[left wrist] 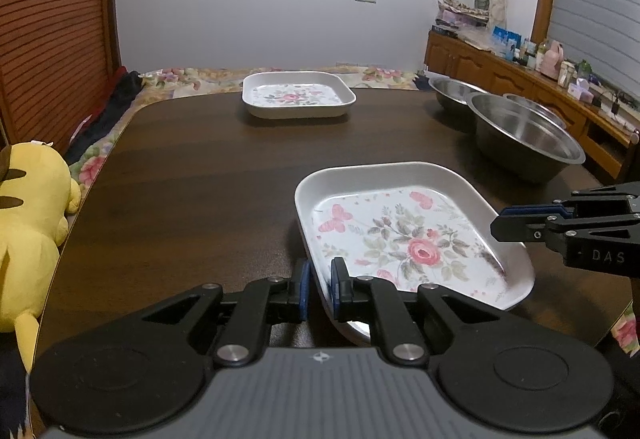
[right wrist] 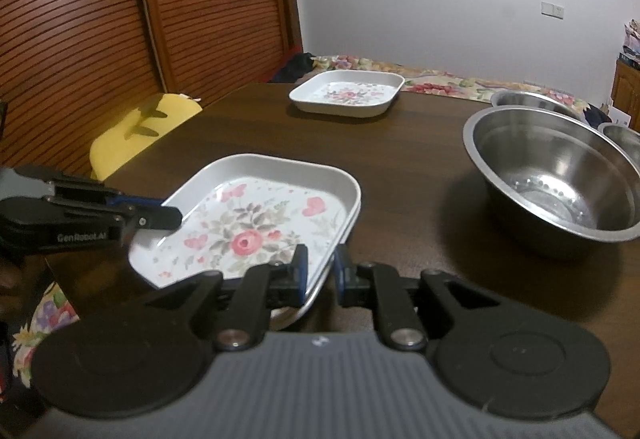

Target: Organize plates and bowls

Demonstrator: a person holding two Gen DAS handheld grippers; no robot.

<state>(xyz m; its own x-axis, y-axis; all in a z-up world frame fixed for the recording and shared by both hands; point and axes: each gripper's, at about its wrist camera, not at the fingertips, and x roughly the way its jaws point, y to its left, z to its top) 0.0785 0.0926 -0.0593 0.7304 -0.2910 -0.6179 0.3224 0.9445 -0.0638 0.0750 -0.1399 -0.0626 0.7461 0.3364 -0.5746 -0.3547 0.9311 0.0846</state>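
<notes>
Plates first: near plate [left wrist: 408, 235] is a rounded-square shallow tray shape, white w/ raised rim, glossy, pink rose + butterfly print inside. Sits on dark wood-grain table [left wrist: 192, 175], near front edge, tilted, its near corner off the tabletop. Left gripper [left wrist: 319, 289] (black links, blue pads) is clamped narrow on plate's near-left rim, one pad inside, one outside. Right gripper [right wrist: 321, 275] pinches the opposite rim the same way, rim between its pads. So plate hangs between both tools, each at a corner edge.

Far plate [left wrist: 298, 93], same shape + print, lies flat at table's far edge, well apart from both grippers.

Steel bowls on table's right side: big bowl [right wrist: 560, 179] round, shiny, brushed metal, holes in bottom; second bowl [right wrist: 532, 101] behind it; third bowl [right wrist: 624, 141] partly seen at its right, touching or not can't tell.

Yellow plush toy [left wrist: 28, 223], soft, fuzzy, left of table. Floral cloth [left wrist: 180, 77] behind table. Ribbed brown wood door [right wrist: 100, 39] at left.
</notes>
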